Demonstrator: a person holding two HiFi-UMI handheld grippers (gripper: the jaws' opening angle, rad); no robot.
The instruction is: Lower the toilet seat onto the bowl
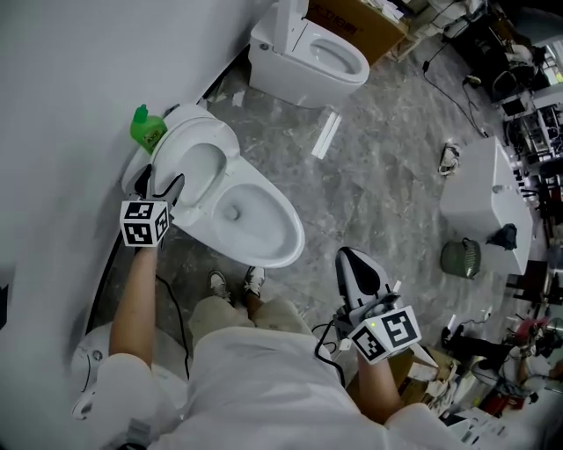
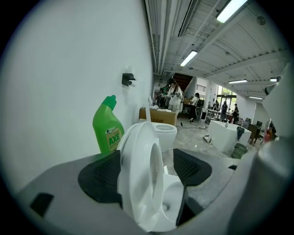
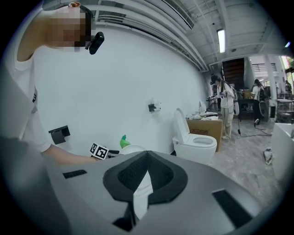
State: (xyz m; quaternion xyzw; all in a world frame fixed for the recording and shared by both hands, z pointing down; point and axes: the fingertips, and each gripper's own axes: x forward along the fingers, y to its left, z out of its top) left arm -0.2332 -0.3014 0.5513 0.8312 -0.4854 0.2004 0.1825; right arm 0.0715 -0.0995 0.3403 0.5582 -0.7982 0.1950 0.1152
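The white toilet seat stands raised over the bowl, close to the wall. In the left gripper view the seat is edge-on between the jaws. My left gripper is open and straddles the seat. Its left pad lies against the seat's back, and its right pad stands a little clear of the front. My right gripper is shut on nothing and hangs over the floor to the right of the bowl.
A green cleaner bottle stands behind the seat by the wall. A second toilet and a cardboard box are farther back. A white tub and a green basket sit at right. The person's feet are at the bowl's front.
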